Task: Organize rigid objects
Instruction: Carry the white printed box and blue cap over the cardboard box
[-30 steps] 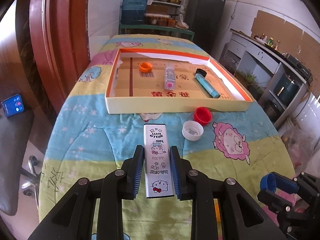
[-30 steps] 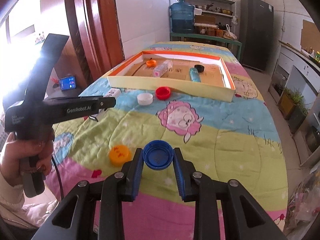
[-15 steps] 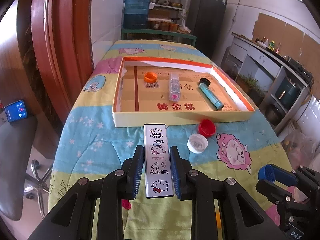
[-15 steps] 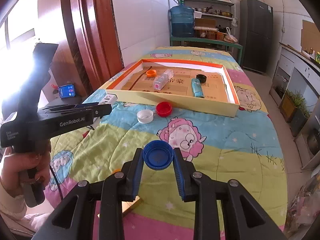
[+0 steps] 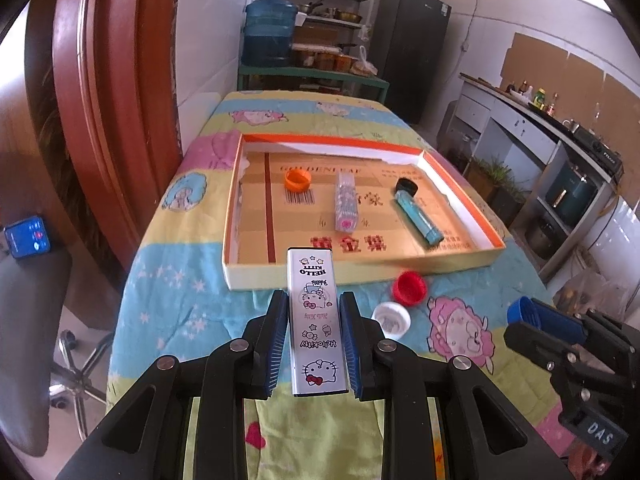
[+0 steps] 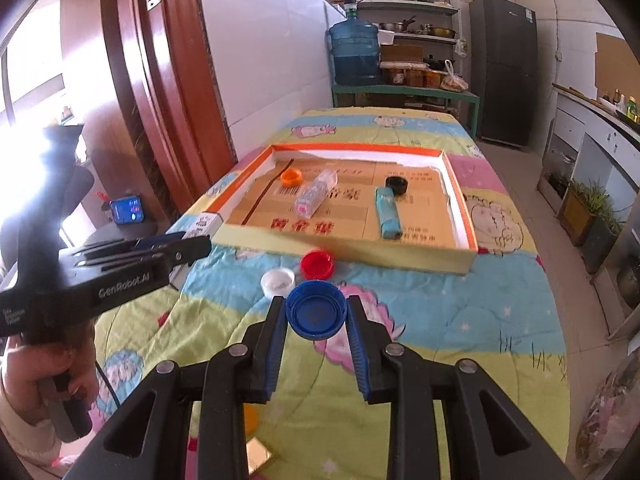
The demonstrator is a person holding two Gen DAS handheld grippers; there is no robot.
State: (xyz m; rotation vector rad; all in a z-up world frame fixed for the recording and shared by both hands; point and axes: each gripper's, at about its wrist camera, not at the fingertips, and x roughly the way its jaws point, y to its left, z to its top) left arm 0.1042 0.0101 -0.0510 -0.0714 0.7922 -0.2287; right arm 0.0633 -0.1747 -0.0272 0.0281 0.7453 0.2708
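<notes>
Hiding the rear end of the slim rectangular silver Hello Kitty tin between the blue ribbed pads of the left claw, with the tin's far tip overlapping the near wall of the shallow orange-rimmed cardboard tray. Blurring slightly along that near wall in both views. Cutting off most of a small orange shape at the right-wrist view's bottom behind the claw frame, too hidden to identify.

Sitting closer to the tray than a second ago, both claws having advanced over the cartoon-print quilted counter. Still clamping the round ridged blue plastic bottle cap in the right claw, open side facing the camera.

Lying loose on the quilt just before the tray: a round red plastic cap and a white plastic cap, close together. Resting inside the tray: an orange plastic cap, a clear faceted plastic bottle, a black cap and a teal cylindrical tube.
</notes>
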